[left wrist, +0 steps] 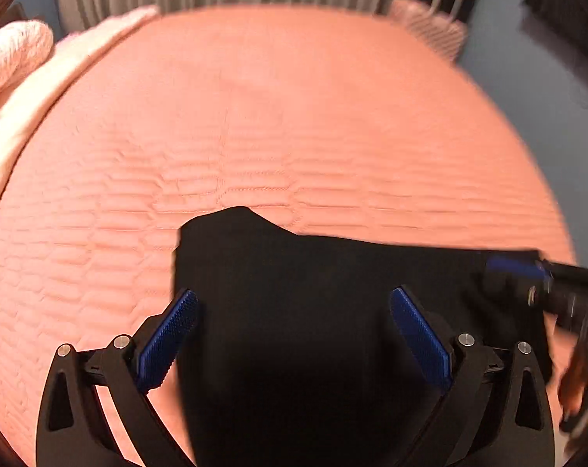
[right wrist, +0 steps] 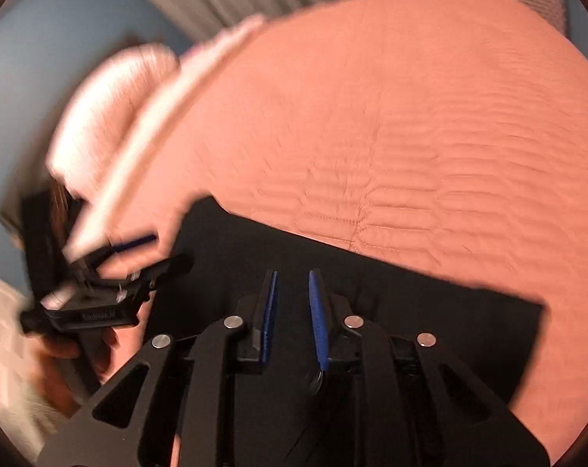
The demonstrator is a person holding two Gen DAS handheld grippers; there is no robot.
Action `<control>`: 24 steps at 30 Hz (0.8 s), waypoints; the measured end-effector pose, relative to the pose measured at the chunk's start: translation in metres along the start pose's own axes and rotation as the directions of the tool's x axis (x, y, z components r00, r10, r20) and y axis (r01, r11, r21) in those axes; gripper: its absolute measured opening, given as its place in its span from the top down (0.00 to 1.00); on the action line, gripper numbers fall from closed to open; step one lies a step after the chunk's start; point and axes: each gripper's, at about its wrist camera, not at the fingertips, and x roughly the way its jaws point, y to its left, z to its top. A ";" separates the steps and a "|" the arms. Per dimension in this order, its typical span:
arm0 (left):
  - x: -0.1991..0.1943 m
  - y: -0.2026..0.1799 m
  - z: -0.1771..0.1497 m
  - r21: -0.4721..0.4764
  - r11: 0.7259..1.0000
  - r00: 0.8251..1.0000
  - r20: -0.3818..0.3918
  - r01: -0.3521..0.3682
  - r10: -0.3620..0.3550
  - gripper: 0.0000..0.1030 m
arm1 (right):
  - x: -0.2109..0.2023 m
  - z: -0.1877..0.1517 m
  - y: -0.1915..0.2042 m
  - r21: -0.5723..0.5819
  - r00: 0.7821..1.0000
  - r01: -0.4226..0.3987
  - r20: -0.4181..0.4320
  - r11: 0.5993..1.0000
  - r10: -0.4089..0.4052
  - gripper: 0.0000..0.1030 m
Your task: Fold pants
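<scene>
1. Looking along the left gripper (left wrist: 294, 334), its jaws stand wide open over the black pants (left wrist: 313, 311), which lie on the salmon quilted bedspread (left wrist: 255, 116); no pad presses cloth. The right gripper (left wrist: 527, 272) sits blurred at the garment's right edge. Risk: with nothing held on this side, a lift would probably drag the fabric crooked.
2. Viewed from the right gripper (right wrist: 294, 311), the jaws are nearly closed; whether they pinch cloth I cannot tell. A pink pillow (right wrist: 111, 97) lies well apart; nothing blocks the way.
</scene>
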 end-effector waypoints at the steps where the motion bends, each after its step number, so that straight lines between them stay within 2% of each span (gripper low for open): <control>1: 0.018 0.007 0.002 -0.016 0.997 0.997 -0.035 -0.072 0.071 0.05 | 0.002 -0.005 -0.009 0.002 1.000 -0.011 -0.002 1.000 0.011 0.90; 2: 0.028 0.018 0.001 -0.028 0.994 0.993 -0.056 -0.106 0.105 0.05 | -0.006 -0.011 -0.032 0.067 0.996 -0.086 0.027 0.994 0.084 0.98; 4: 0.028 0.055 -0.007 -0.144 0.989 0.998 -0.051 -0.044 0.037 0.05 | -0.038 -0.026 -0.069 0.146 0.996 -0.033 0.084 0.989 0.021 1.00; 6: 0.006 0.081 -0.027 -0.204 0.978 0.999 -0.008 -0.034 0.033 0.05 | -0.075 -0.048 -0.082 0.189 0.983 0.114 0.123 0.975 -0.139 0.94; 7: -0.007 0.088 -0.039 -0.206 0.978 0.999 0.009 -0.033 0.036 0.05 | -0.090 -0.065 -0.083 0.194 0.980 0.121 0.130 0.973 -0.148 0.81; 8: -0.020 0.093 -0.056 -0.195 0.981 1.000 0.028 0.009 -0.004 0.05 | -0.098 -0.077 -0.084 0.207 0.985 0.076 0.138 0.975 -0.106 0.60; 9: -0.031 0.096 -0.074 -0.185 0.980 0.997 0.033 0.072 -0.067 0.05 | -0.104 -0.093 -0.084 0.231 0.987 0.016 0.152 0.973 -0.052 0.45; 10: -0.033 0.093 -0.087 -0.187 0.976 0.994 0.029 0.112 -0.108 0.05 | -0.105 -0.107 -0.084 0.257 0.987 -0.030 0.160 0.966 -0.012 0.10; 11: -0.034 0.093 -0.105 -0.202 0.960 0.981 0.004 0.192 -0.196 0.05 | -0.104 -0.121 -0.084 0.276 0.986 -0.081 0.162 0.958 0.036 0.06; 12: -0.031 0.092 -0.115 -0.226 0.943 0.967 -0.016 0.243 -0.253 0.05 | -0.100 -0.133 -0.086 0.284 0.986 -0.127 0.143 0.950 0.089 0.06; 14: -0.023 0.091 -0.147 -0.284 0.899 0.935 -0.020 0.335 -0.355 0.05 | -0.080 -0.157 -0.080 0.301 0.990 -0.135 0.083 0.944 0.116 0.06; 15: -0.026 0.087 -0.155 -0.253 0.912 0.944 0.024 0.323 -0.328 0.05 | -0.076 -0.165 -0.077 0.295 0.990 -0.128 0.091 0.947 0.106 0.06; 16: -0.025 0.081 -0.159 -0.220 0.926 0.951 0.029 0.307 -0.309 0.05 | -0.079 -0.172 -0.068 0.274 0.985 -0.126 0.150 0.953 0.087 0.06; 18: -0.023 0.062 -0.160 -0.169 0.939 0.953 0.003 0.299 -0.303 0.05 | -0.079 -0.172 -0.064 0.291 0.976 -0.174 0.176 0.941 0.126 0.06; 19: -0.023 0.058 -0.162 -0.166 0.930 0.943 0.004 0.328 -0.332 0.05 | -0.077 -0.170 -0.063 0.296 0.967 -0.218 0.193 0.930 0.165 0.06; 20: -0.022 0.043 -0.158 -0.163 0.920 0.933 0.001 0.355 -0.360 0.05 | -0.075 -0.170 -0.063 0.307 0.935 -0.336 0.223 0.890 0.276 0.09; 21: -0.023 0.035 -0.159 -0.157 0.930 0.942 0.001 0.332 -0.336 0.05 | -0.069 -0.168 -0.059 0.325 0.915 -0.392 0.230 0.860 0.330 0.15; 23: -0.015 0.035 -0.158 -0.160 0.938 0.950 -0.012 0.307 -0.312 0.05 | -0.060 -0.164 -0.051 0.321 0.932 -0.349 0.213 0.880 0.292 0.15; 24: -0.013 0.040 -0.157 -0.193 0.926 0.944 -0.002 0.324 -0.331 0.05 | -0.059 -0.163 -0.050 0.309 0.933 -0.344 0.216 0.887 0.287 0.15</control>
